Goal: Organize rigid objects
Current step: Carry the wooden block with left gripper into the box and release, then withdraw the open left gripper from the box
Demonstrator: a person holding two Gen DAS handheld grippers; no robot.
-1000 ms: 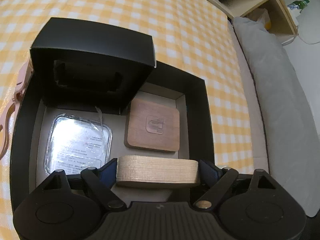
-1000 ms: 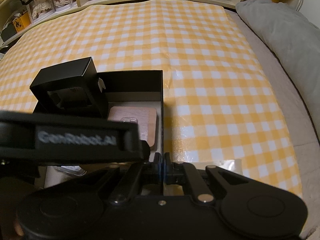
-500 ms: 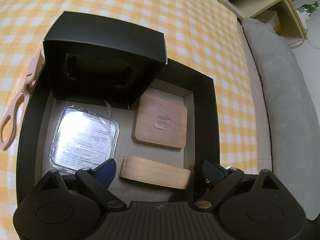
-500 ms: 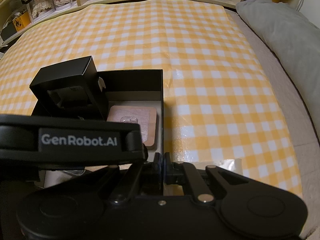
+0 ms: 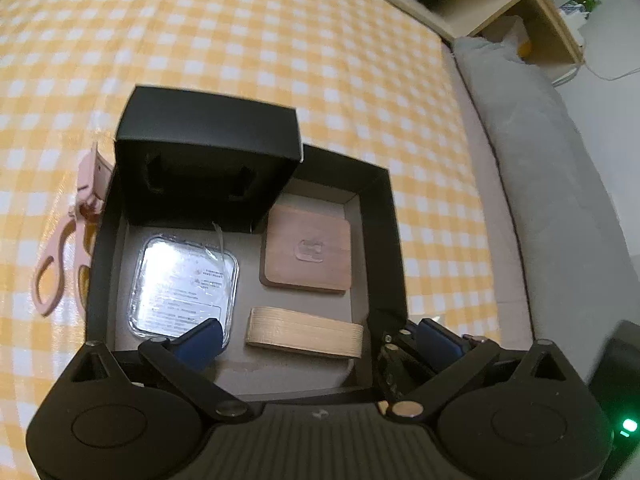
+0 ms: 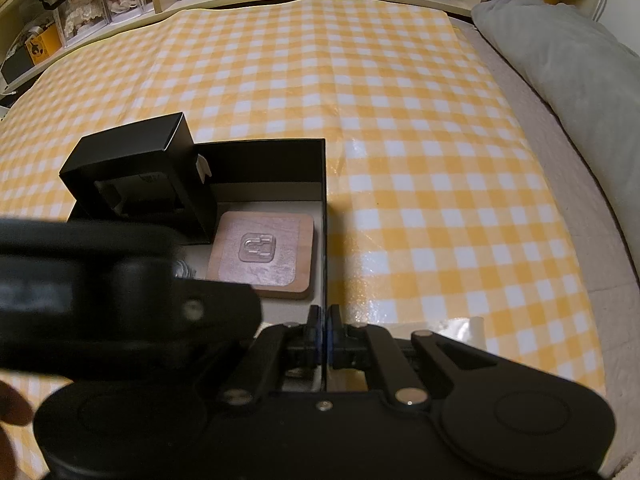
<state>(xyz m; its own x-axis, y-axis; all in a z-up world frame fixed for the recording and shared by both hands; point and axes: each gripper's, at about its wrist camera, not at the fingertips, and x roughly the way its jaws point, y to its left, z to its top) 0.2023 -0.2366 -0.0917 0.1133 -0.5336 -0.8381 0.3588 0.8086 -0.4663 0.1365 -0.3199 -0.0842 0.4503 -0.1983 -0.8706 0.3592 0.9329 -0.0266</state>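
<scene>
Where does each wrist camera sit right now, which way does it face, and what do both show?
Left wrist: above the near edge of the black tray, looking steeply down at the pale wooden block; the left gripper shows, jaws opening, clear of the block.
Right wrist: at the tray's right wall, facing across the checked cloth; the right gripper is shut on that wall, with the left gripper's body blurred beside it.
Shared: tray, small black box, square wooden coaster.
</scene>
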